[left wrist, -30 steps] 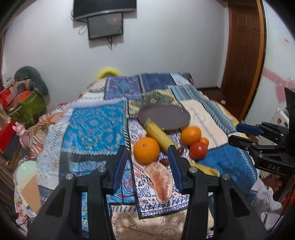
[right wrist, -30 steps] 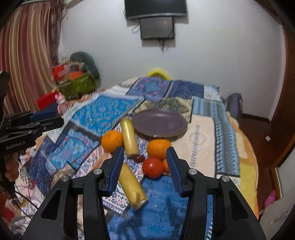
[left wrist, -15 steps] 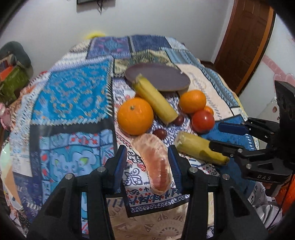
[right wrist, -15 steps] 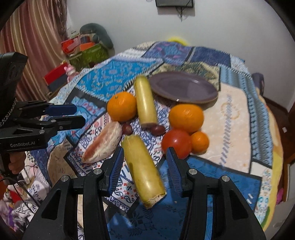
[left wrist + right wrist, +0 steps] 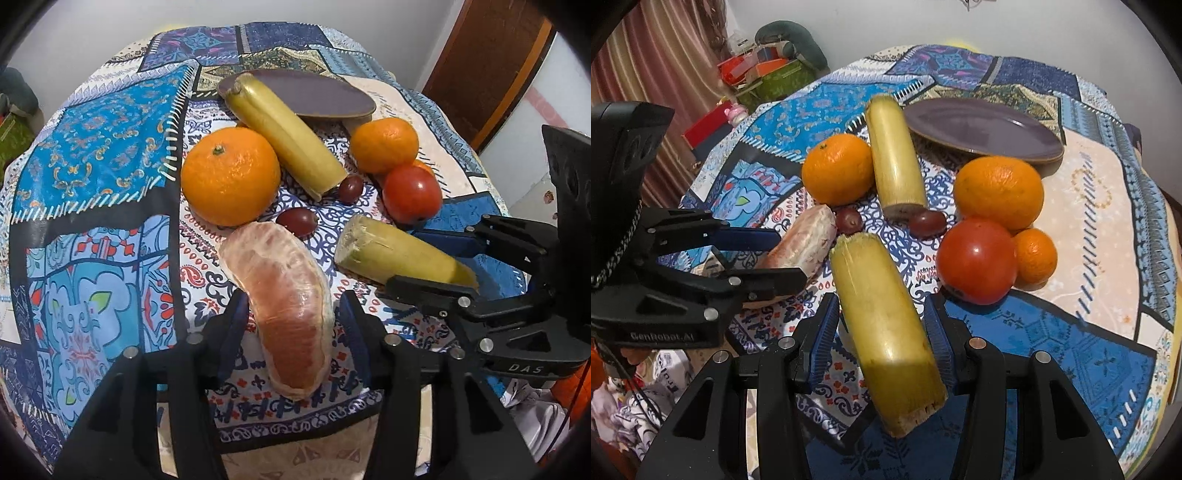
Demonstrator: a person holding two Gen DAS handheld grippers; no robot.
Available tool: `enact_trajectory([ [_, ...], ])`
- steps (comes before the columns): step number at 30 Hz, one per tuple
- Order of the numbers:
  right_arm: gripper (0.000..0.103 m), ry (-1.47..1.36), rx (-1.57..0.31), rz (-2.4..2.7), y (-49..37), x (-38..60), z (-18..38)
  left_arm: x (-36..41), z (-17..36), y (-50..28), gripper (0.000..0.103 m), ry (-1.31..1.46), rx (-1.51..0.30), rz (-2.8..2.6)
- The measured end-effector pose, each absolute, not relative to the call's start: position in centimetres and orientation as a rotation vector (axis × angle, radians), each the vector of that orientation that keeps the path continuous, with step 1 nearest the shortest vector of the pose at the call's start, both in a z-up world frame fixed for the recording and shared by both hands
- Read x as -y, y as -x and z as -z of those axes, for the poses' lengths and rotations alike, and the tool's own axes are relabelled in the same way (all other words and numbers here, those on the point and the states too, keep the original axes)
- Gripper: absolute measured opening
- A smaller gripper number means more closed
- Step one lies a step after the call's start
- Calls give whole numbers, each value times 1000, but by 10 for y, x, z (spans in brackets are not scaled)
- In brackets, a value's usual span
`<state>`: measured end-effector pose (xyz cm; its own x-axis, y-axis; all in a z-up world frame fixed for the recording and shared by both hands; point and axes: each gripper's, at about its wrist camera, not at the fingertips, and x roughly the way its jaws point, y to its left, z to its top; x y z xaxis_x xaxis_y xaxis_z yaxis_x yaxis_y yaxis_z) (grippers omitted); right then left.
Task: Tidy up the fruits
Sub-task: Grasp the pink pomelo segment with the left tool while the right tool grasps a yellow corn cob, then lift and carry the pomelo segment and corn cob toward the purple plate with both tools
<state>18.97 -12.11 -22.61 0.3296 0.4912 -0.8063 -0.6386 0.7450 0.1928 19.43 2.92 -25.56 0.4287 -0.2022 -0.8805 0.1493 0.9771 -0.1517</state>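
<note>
Fruit lies on a patterned quilt. My left gripper (image 5: 291, 325) is open with its fingers on either side of a peeled pink pomelo segment (image 5: 288, 306). My right gripper (image 5: 882, 325) is open with its fingers on either side of a yellow cane piece (image 5: 882, 325), also seen in the left wrist view (image 5: 399, 254). A second cane piece (image 5: 894, 155) leans on the edge of a purple plate (image 5: 982, 129). A big orange (image 5: 231, 175), another orange (image 5: 999, 192), a red tomato (image 5: 977, 258), a small orange (image 5: 1036, 254) and two dark dates (image 5: 927, 221) lie between them.
The quilt's right edge drops off toward a wooden door (image 5: 491, 70). Bags and boxes (image 5: 768, 74) are piled by the curtain at the far left of the bed.
Both grippers have come down and forward onto the fruit. The left now straddles the pomelo segment, the right straddles the near cane piece. Both stay open.
</note>
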Motion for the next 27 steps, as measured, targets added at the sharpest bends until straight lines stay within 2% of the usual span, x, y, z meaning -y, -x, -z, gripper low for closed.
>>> enact_trajectory([
  [10,48,171,-997,-767,-194,115,234,-35,265,-204,49,126,-1094,189],
  [19,38,155,-996,-759,-193,116,232,-38,260,-200,46,134,-1091,188],
  [27,37,116,-948,-737,-183,128,212,-44,231,-184,46,123,-1023,161],
])
